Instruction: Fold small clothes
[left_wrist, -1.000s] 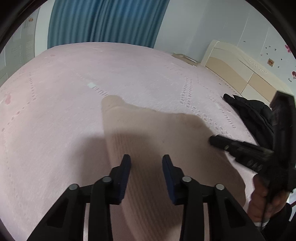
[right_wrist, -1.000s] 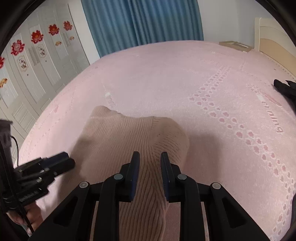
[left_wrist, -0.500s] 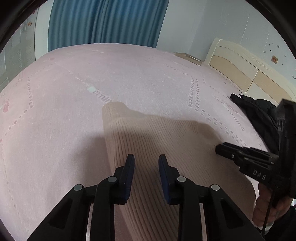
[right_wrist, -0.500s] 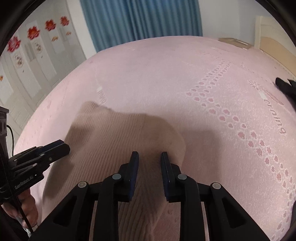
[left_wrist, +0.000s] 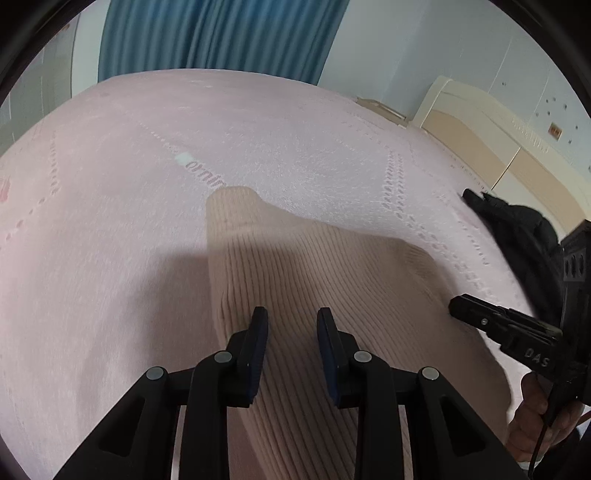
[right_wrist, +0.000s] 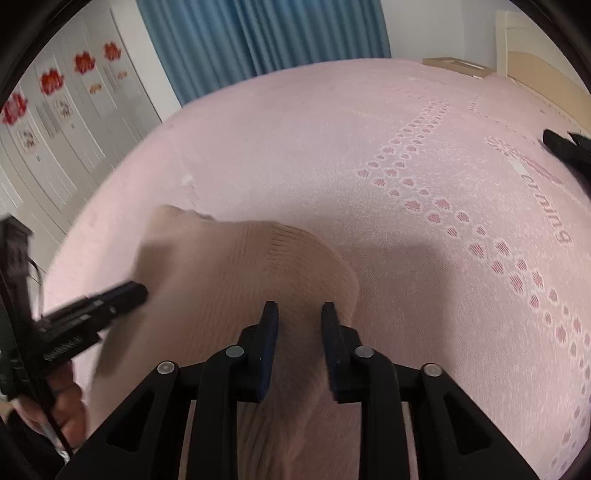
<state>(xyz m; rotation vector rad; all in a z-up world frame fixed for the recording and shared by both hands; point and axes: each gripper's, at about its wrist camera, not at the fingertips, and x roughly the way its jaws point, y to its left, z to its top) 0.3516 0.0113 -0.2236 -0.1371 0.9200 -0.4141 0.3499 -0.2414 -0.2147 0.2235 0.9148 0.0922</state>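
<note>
A beige ribbed knit garment (left_wrist: 314, 266) lies spread on the pink bed cover (left_wrist: 110, 258), and its near edge rises toward both cameras. My left gripper (left_wrist: 291, 325) is shut on a fold of that near edge, which runs up between its pads. The right gripper (left_wrist: 480, 317) shows at the garment's right side, a hand behind it. In the right wrist view, my right gripper (right_wrist: 299, 321) pinches bunched knit of the garment (right_wrist: 229, 273); its jaws are opening slightly. The left gripper (right_wrist: 122, 295) appears blurred at the left.
A black piece of clothing (left_wrist: 524, 229) lies on the cover to the right, also seen in the right wrist view (right_wrist: 565, 147). A cream headboard (left_wrist: 480, 122) stands beyond it. Blue curtains (left_wrist: 214, 33) hang at the back, and white wardrobe doors (right_wrist: 55, 110) stand at the left.
The left jaws have narrowed onto the knit fold. The left gripper has shifted a little, and the garment has spread wider between the two grippers.
</note>
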